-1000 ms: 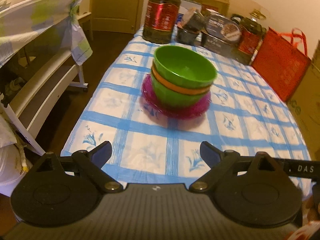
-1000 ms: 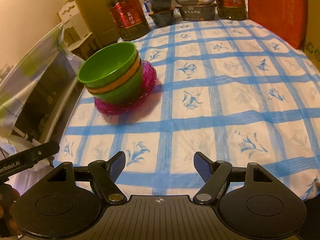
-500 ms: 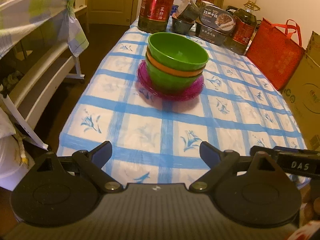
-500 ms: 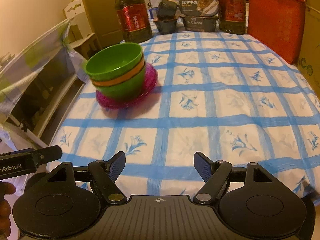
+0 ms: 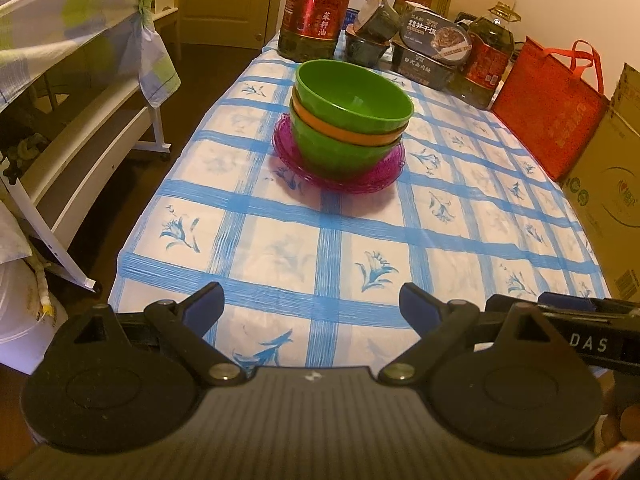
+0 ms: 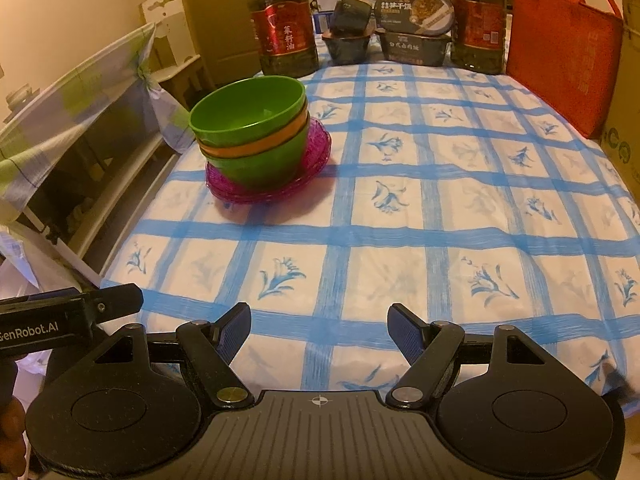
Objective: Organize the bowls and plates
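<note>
So both my grippers are hanging back over the near edge of the table (image 5: 280, 248), well apart from the dishes. Left gripper (image 5: 312, 300) has its jaws spread wide with nothing in them, right gripper (image 6: 319, 322) same deal, released and empty.

The stack sits toward the left side of the blue checked cloth, closer to the far end than to me: a green bowl (image 5: 354, 94) on top, an orange bowl (image 5: 344, 131) nested under it with only its rim showing, another green bowl (image 5: 340, 152) below that, all on magenta plates (image 5: 288, 160) (looks like more than one plate from the right view, can't count them for sure).

Honestly it reads as pretty much sorted already, so my guess is the step is just backing off or a last nudge. If I do go back in, I'd come at the top bowl's rim from the side and pinch one wall gently, since the top bowl sits a bit tilted and off-centre in the nest and a shove would probably slide the whole pile on the cloth. Also staying clear of the oil bottle (image 5: 316, 8) right behind it.

The bowls look like smooth, light plastic; the plates are translucent with a ribbed edge.
</note>
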### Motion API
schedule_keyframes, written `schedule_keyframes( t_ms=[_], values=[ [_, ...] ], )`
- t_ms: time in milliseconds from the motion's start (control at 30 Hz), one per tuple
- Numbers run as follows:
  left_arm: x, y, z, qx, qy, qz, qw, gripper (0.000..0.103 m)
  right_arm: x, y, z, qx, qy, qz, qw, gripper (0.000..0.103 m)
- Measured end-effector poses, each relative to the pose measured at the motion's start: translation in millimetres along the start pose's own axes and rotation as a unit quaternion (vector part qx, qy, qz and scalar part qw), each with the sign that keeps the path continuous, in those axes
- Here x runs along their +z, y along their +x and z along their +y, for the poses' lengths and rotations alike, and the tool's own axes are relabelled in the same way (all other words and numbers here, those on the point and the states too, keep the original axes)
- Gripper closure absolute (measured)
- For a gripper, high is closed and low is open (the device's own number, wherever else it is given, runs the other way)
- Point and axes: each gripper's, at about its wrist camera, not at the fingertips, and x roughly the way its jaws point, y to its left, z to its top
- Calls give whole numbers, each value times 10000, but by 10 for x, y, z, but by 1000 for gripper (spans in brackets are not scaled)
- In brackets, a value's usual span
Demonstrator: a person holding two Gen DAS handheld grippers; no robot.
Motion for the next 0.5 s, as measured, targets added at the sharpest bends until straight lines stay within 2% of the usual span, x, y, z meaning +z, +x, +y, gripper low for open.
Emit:
schedule_keyframes(
  t_ms=[500],
  values=[
    [-41, 25, -51, -26, 94, 43, 9999, 9, -34, -3, 10, -2, -15, 17, 10000, 28]
  ],
)
